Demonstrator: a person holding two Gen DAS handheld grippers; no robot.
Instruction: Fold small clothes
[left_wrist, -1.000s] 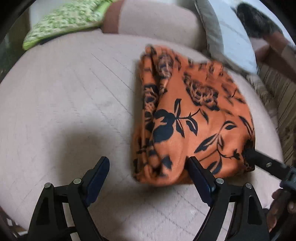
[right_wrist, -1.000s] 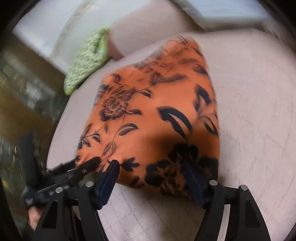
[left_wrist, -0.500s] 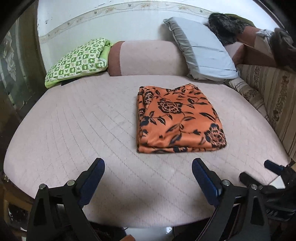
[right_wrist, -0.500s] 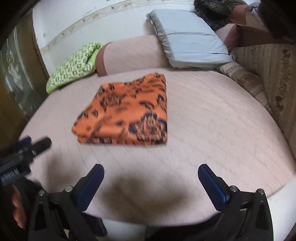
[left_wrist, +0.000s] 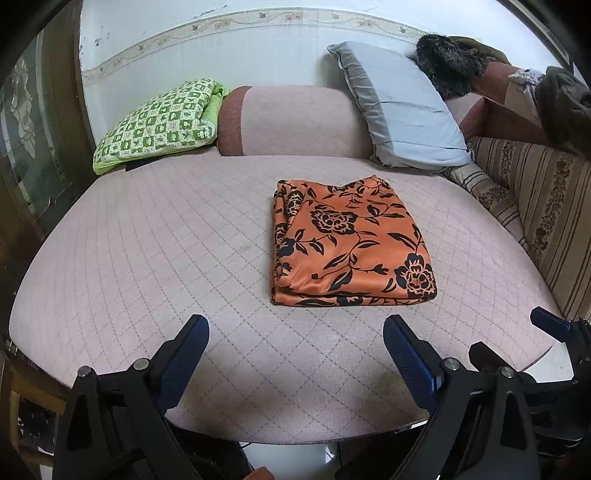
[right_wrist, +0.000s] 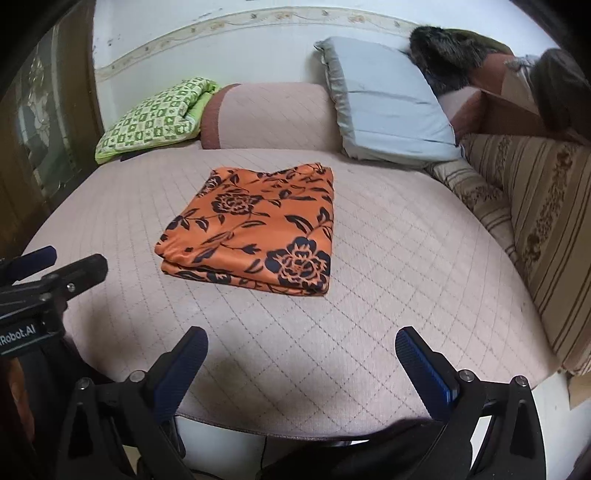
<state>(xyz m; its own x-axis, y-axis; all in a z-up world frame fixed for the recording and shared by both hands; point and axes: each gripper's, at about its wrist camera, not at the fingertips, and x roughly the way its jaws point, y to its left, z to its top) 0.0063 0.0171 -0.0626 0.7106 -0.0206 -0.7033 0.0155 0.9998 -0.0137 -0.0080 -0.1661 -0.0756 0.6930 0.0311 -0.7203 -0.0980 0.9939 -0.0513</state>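
Here the folded orange floral cloth (left_wrist: 351, 240) lies mid-frame on the pink quilted bed (left_wrist: 147, 258). Both the left gripper (left_wrist: 295, 343) and right gripper (right_wrist: 301, 350) gape wide and empty at the lower edge, their jaws having just spread. Lettering at the right view's left edge reads "Robot.AI".

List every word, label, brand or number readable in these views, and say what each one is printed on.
"Robot.AI": white lettering on the black body of the left gripper, at the left edge of the right wrist view; the picture edge cuts it off, so letters before it may be missing.
Nothing else is readable: the folded orange floral cloth, the green checked pillow and the wall border carry patterns only, no text.
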